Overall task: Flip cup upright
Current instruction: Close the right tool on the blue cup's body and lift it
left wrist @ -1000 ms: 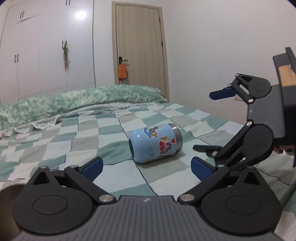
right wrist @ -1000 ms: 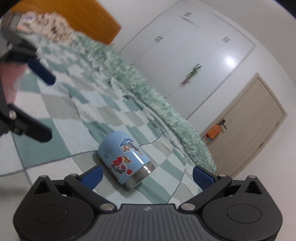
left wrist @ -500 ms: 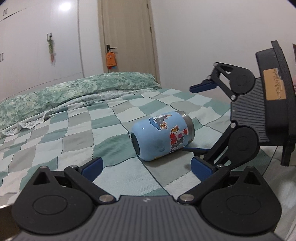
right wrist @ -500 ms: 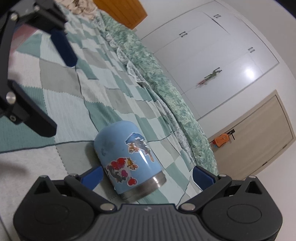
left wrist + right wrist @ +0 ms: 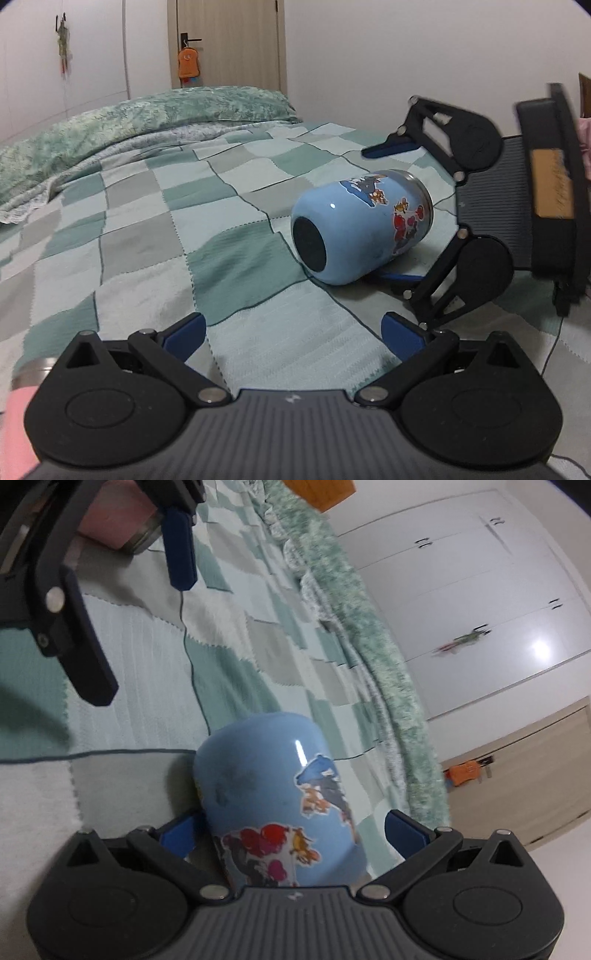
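left wrist view: the cup [image 5: 364, 225] lies on its side on the checked blanket [image 5: 147, 236], dark base toward this camera, steel rim end pointing away to the right.
cup: light blue with cartoon stickers; out on the open spread of the bed, well apart from the rumpled green quilt [image 5: 122, 122] along the far edge.
right gripper [image 5: 391, 214]: comes in from the right side of the bed, released and spread wide, one blue finger above the cup's rim end, the other low by the blanket beneath it; whether either pad touches the cup cannot be told.
left gripper [image 5: 291, 334]: released, jaws wide apart, low over the blanket, nearer than the cup and apart from it.
right wrist view: the cup [image 5: 273, 805] fills the space between this gripper's [image 5: 291, 829] blue pads, not clenched; the left gripper [image 5: 144, 602] hangs beyond it, fingers apart.
pink thing [image 5: 118, 520]: on the blanket behind the left gripper; what it is cannot be told.
room: door [image 5: 225, 40] with an orange hanger [image 5: 188, 62], white wardrobe [image 5: 480, 602].
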